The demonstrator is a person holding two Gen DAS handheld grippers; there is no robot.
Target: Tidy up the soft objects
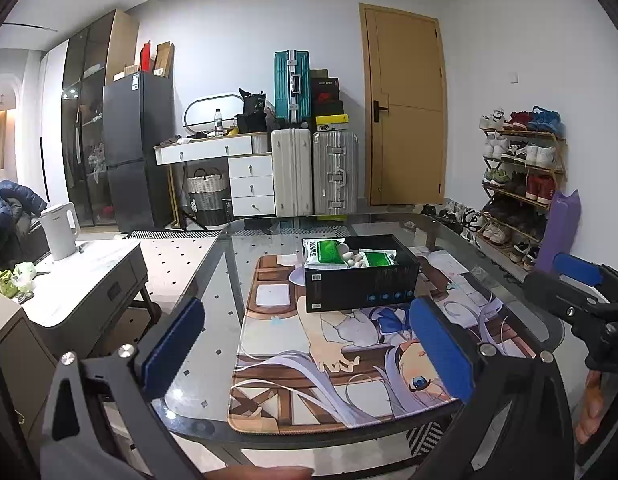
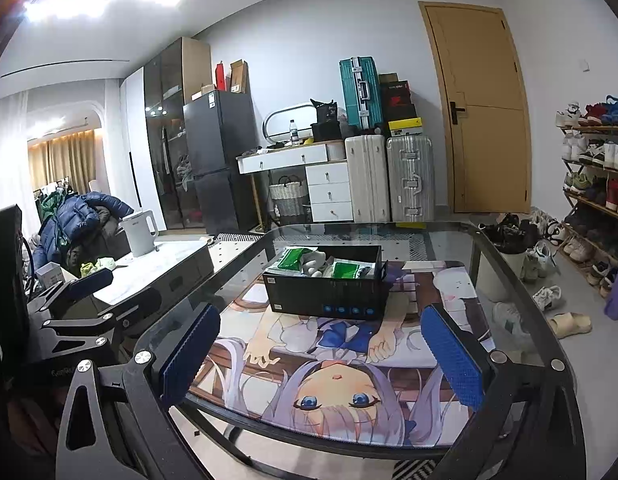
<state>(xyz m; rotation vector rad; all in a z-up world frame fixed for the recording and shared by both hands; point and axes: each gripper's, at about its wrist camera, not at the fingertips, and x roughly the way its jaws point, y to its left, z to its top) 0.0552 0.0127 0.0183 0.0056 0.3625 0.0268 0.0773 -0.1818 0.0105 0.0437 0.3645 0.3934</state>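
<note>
A black open box (image 1: 361, 284) stands on the anime desk mat (image 1: 329, 360) on the glass table. Inside it lie two green-and-white soft packs (image 1: 323, 254) and a small white plush (image 1: 355, 258). The box also shows in the right wrist view (image 2: 329, 288), with the packs (image 2: 293, 260) and the plush (image 2: 313, 262) in it. My left gripper (image 1: 309, 348) is open and empty, held above the near part of the mat, short of the box. My right gripper (image 2: 321, 356) is open and empty, also short of the box.
The glass table (image 2: 509, 280) has a rounded dark rim. A low white side table (image 1: 89, 272) with a white kettle (image 1: 61, 230) stands to the left. A shoe rack (image 1: 521, 184) and loose shoes sit to the right. Suitcases and a desk line the back wall.
</note>
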